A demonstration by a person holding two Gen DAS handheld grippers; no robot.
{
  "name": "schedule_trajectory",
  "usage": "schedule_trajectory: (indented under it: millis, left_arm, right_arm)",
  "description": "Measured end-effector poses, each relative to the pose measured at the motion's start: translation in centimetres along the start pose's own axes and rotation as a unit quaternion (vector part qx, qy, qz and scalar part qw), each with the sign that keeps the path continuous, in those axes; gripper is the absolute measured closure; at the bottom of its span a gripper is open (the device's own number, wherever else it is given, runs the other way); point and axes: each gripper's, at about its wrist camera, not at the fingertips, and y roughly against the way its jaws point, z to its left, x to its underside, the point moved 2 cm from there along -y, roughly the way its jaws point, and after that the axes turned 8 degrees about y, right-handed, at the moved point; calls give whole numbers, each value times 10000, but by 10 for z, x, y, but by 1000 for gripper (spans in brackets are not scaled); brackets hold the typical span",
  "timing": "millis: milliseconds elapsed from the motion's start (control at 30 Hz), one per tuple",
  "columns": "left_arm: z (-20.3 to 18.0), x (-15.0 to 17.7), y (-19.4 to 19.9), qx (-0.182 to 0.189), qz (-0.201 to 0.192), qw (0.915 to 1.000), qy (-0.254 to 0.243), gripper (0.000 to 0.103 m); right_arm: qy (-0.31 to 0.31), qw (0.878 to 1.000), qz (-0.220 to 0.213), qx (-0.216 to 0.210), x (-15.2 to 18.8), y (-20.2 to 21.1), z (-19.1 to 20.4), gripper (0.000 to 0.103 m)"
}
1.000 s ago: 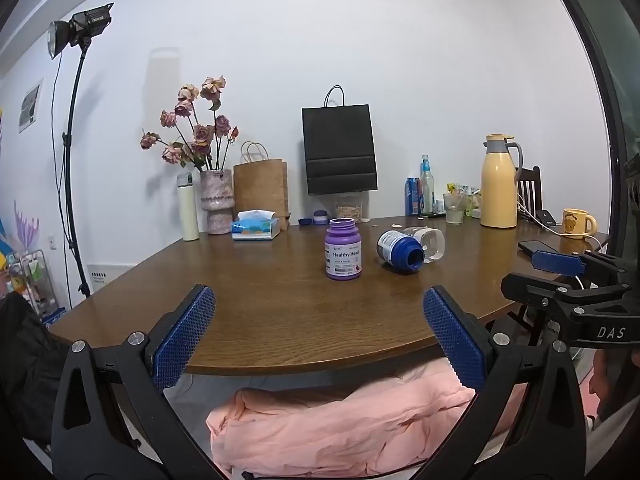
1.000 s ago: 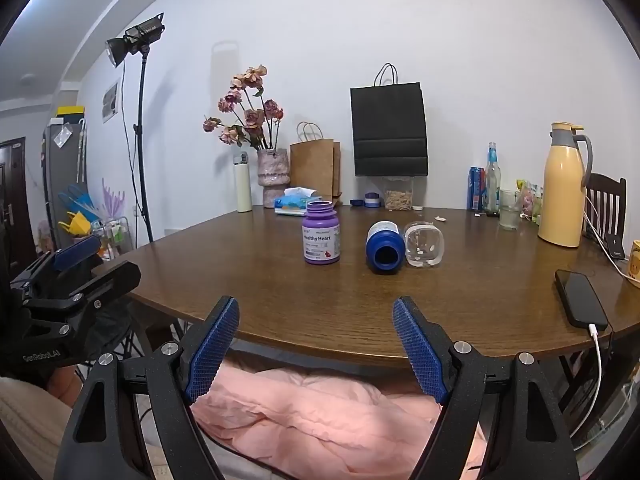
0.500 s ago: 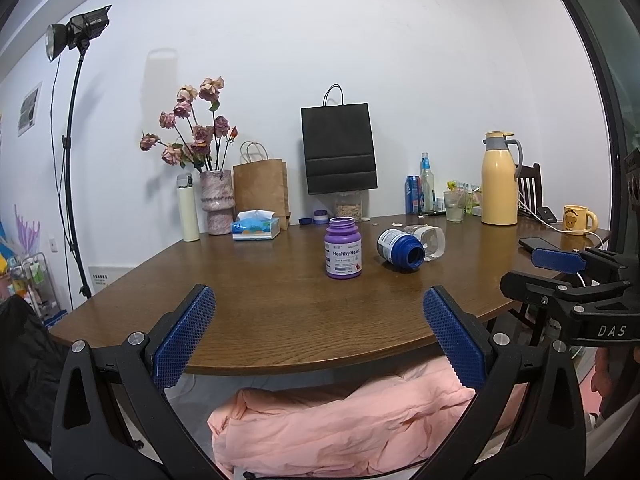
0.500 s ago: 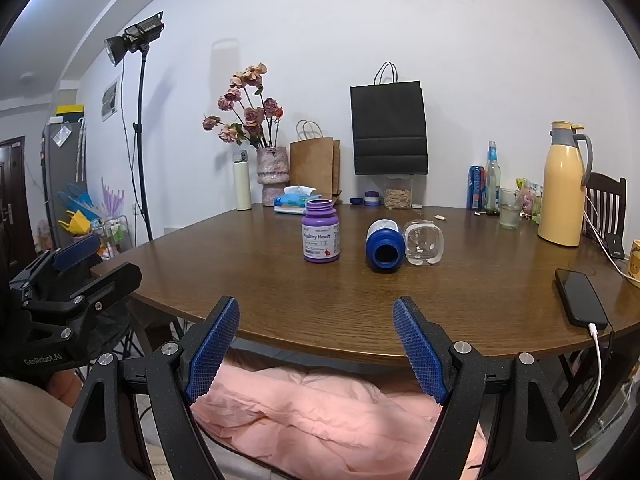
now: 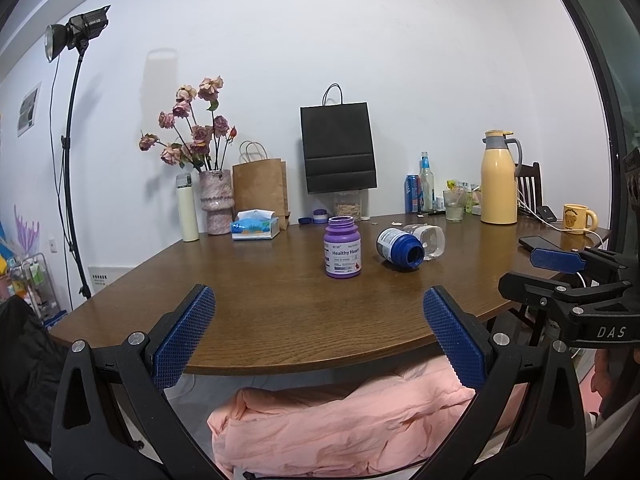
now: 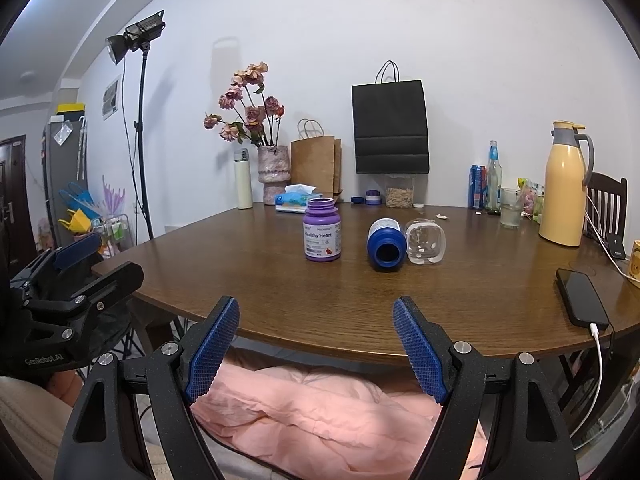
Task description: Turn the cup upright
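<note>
A clear plastic cup [image 5: 430, 239] [image 6: 426, 241] lies on its side near the middle of the brown wooden table [image 5: 256, 304] [image 6: 460, 304]. It touches a blue bottle [image 5: 400, 247] [image 6: 385, 243], which also lies on its side with its open mouth toward me. A purple "Healthy Heart" bottle [image 5: 342, 249] [image 6: 321, 236] stands upright to their left. My left gripper [image 5: 319, 300] and right gripper [image 6: 316, 308] are both open and hold nothing. They hover at the table's near edge, well short of the cup.
Along the wall stand a vase of flowers [image 5: 216, 200], paper bags [image 5: 338, 152], a tissue box [image 5: 256, 229], a yellow thermos [image 6: 564, 192], a glass [image 6: 510, 213] and drink bottles. A phone on a cable [image 6: 580, 298] lies at the right. Pink fabric [image 6: 312, 412] sits under the table edge.
</note>
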Motion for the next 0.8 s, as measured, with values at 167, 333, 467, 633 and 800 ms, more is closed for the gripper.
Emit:
schedule_trajectory:
  millis: [167, 333, 467, 633, 800]
  left_arm:
    - [0, 0, 0, -3, 2, 10000, -1, 0]
    - [0, 0, 0, 0, 1, 10000, -3, 0]
    - [4, -2, -1, -2, -2, 10000, -1, 0]
    - [4, -2, -1, -3, -6, 10000, -2, 0]
    - [7, -5, 0, -1, 0, 10000, 4, 0]
  right_arm:
    - [-1, 10000, 3, -2, 0, -1, 0, 19]
    - [-2, 10000, 15, 3, 0, -1, 0, 19]
    - [-5, 10000, 16, 5, 0, 0, 0, 19]
    - [-10, 10000, 26, 1, 0, 0, 0, 19]
    - [-12, 10000, 35, 7, 0, 0, 0, 19]
